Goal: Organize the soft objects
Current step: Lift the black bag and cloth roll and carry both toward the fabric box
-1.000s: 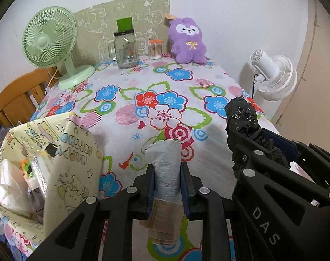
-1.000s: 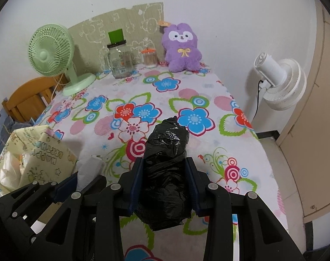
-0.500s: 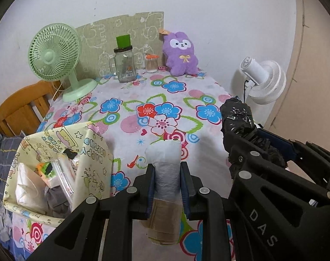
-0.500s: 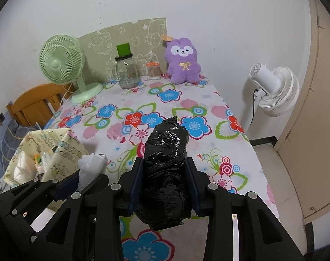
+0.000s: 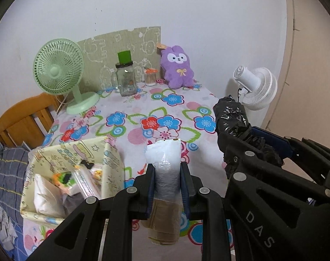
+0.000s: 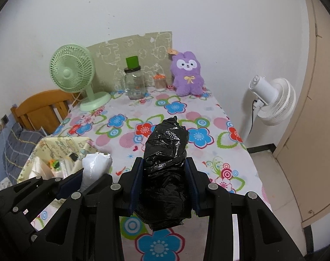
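Two rolls are in your grippers, one each, both raised over the near edge of the table (image 5: 208, 100) with its flowered cloth. From the left wrist view, your left gripper (image 5: 167, 187) has its fingers closed on a white plastic bag roll (image 5: 165, 163), a crinkled translucent cylinder standing upright, with a tan paper band around its lower end. Just left of it, at the table's near left corner, sits one yellow cartoon-print storage box (image 5: 111, 169), open on top and holding a jumble of packets and white soft items. Your right gripper (image 5: 247, 139) crosses the right side of this view, clamped on the black plastic bag roll (image 5: 232, 117). Along the far edge stand one green desk fan (image 5: 58, 71), one glass jar (image 5: 126, 81) with a green block on its lid, one small toothpick holder (image 5: 150, 77) and one purple plush bunny (image 5: 178, 67). One white fan (image 5: 256, 87) stands on the floor beyond the right edge, and a wooden chair (image 5: 23, 119) sits at the left edge. From the right wrist view, the right gripper (image 6: 163, 187) pinches the glossy, wrinkled black roll (image 6: 165, 152) upright; the left gripper (image 6: 84, 180) and its white roll (image 6: 95, 165) sit just left, in front of the box (image 6: 62, 143).
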`<state>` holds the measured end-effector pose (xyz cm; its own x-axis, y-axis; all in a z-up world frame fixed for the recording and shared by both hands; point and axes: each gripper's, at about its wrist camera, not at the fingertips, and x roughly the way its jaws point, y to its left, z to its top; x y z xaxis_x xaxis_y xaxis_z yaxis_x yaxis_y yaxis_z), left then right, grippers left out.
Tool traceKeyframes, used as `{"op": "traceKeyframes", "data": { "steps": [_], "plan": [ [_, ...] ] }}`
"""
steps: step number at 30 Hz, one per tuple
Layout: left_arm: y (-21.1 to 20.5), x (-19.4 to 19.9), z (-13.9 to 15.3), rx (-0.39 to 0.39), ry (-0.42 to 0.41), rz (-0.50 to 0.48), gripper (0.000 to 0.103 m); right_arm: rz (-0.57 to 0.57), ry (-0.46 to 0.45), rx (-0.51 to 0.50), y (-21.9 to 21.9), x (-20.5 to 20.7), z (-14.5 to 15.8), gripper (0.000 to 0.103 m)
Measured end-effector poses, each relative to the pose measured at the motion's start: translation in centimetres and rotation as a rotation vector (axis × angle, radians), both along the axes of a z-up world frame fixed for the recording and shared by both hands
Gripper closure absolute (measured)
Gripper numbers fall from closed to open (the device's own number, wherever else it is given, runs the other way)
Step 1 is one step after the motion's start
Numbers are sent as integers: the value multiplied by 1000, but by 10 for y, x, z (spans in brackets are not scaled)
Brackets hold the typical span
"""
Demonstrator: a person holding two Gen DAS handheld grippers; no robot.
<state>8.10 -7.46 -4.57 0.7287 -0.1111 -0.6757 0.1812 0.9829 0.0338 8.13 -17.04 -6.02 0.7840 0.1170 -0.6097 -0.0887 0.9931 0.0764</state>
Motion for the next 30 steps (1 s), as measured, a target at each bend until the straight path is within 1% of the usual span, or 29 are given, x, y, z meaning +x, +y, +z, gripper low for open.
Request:
{"op": "traceKeyframes", "data": {
  "steps": [15, 30],
  "plan": [
    [35, -4, 20, 20, -51, 23, 83, 73, -26, -1, 38, 0, 20, 62],
    [77, 7, 20, 32, -59, 85, 83, 157, -24, 10, 83, 12, 23, 62]
  ]
}}
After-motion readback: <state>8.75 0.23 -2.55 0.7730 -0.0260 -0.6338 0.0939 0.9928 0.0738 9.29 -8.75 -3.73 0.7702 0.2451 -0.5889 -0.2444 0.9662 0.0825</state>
